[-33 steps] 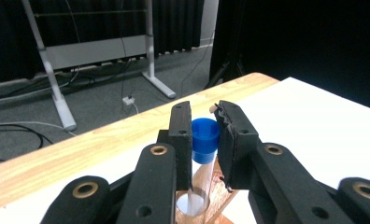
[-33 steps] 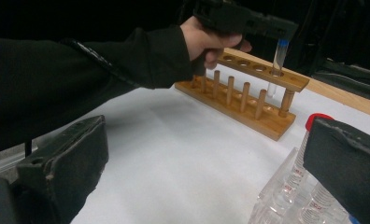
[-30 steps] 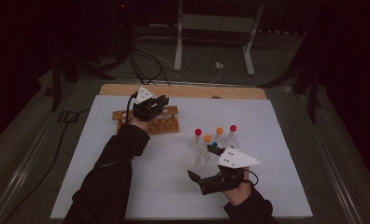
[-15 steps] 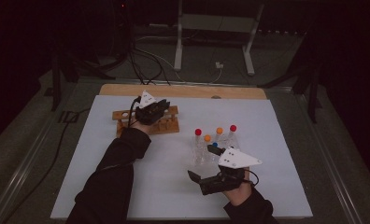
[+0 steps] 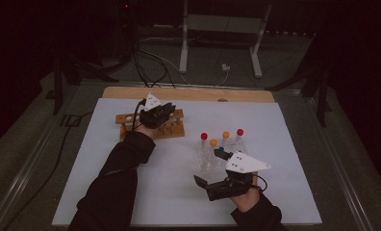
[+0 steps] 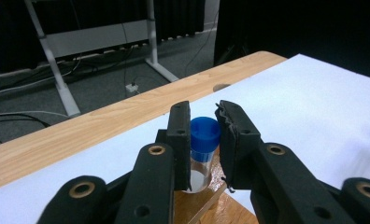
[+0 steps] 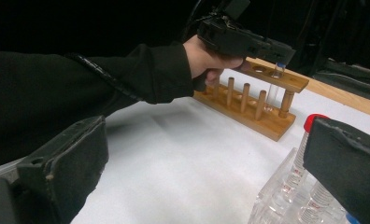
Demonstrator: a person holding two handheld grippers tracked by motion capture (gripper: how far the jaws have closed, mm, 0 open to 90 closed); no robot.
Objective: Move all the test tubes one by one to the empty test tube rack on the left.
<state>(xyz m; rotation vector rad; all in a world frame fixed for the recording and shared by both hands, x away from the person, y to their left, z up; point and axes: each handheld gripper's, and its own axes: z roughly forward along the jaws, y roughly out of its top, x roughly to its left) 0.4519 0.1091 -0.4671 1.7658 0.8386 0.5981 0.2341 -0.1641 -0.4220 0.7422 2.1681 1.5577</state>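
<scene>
Left claw [image 6: 204,140] had its two black jaws closed on a small clear tube with a blue cap [image 6: 202,149]. That tube stood upright in a hole at the end of the brown wooden rack with pegs [image 7: 262,100], near the far edge of the white table mat [image 5: 179,163]. Right claw [image 5: 209,168] was wide open and held nothing. It hovered just beside the clear plastic stand of tubes with red and orange caps [image 5: 220,149].
</scene>
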